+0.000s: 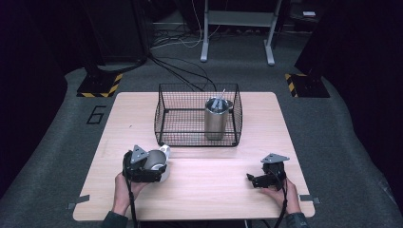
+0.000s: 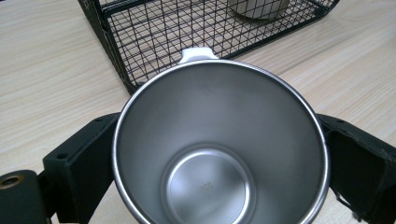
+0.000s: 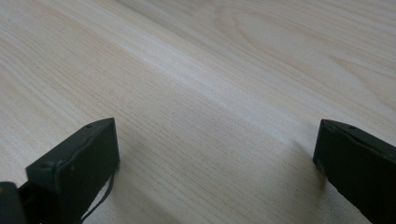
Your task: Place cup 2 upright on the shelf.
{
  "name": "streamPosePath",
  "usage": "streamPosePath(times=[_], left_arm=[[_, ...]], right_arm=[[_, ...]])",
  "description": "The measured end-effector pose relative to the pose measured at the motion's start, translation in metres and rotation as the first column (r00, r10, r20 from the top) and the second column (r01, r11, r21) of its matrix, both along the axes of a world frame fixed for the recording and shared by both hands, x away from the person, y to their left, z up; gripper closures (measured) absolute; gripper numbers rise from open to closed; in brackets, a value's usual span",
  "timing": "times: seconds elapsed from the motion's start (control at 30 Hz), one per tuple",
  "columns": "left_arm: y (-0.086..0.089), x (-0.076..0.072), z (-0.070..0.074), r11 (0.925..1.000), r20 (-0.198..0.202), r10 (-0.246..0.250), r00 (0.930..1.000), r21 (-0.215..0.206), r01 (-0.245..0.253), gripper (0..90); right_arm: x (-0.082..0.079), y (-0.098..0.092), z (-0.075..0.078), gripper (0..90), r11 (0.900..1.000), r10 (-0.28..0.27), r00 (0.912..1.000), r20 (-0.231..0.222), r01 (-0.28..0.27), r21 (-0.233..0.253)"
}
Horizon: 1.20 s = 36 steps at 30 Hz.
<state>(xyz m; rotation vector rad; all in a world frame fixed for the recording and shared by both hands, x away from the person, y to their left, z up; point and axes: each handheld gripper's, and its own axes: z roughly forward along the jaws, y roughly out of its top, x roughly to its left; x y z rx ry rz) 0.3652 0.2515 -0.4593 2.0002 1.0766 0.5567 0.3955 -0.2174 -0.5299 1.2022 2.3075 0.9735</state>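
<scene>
Steel cup [image 2: 219, 154] between left tongs [image 2: 219, 163], base cropped

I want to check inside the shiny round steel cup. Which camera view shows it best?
The left gripper view: the shiny round steel cup opens toward the camera, between the black fingers. The high view shows it small.

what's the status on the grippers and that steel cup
Left gripper shut on steel cup, near table front. Right gripper open, empty. Wire basket just ahead of cup, tall steel tumbler inside it.
</scene>
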Motion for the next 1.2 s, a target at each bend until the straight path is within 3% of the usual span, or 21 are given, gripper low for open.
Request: streamPosePath(times=[0.13, 0.33, 0.73, 0.9, 1.2], left_arm=[[-0.001, -0.001, 0.001, 0.9998, 0.009, -0.005, 0.9999, 0.017, 0.005, 5.9], [0.0, -0.005, 0.008, 0.9999, 0.017, -0.01, 0.9998, 0.004, 0.01, 5.9], [-0.005, -0.009, 0.031, 0.9992, 0.045, -0.041, 0.9982, 0.0, 0.041, 5.9], [-0.009, -0.006, 0.042, 0.9978, 0.052, -0.065, 0.9965, 0.018, 0.064, 5.8], [-0.015, 0.001, 0.062, 0.9962, 0.08, -0.087, 0.993, 0.007, 0.087, 5.8]], right_arm=[[0.0, -0.001, 0.0, 0.0, 1.0, 0.003, 1.0, -0.006, -0.003, -0.003], [-0.001, 0.0, 0.0, 0.0, 1.0, -0.003, 1.0, -0.007, 0.003, 0.001], [-0.001, -0.001, 0.0, 0.0, 1.0, 0.002, 1.0, -0.001, -0.002, -0.003], [-0.001, 0.0, 0.0, 0.0, 1.0, 0.001, 1.0, -0.004, -0.001, 0.0], [0.0, -0.001, 0.0, 0.0, 1.0, 0.013, 0.9999, -0.004, -0.013, -0.006]])
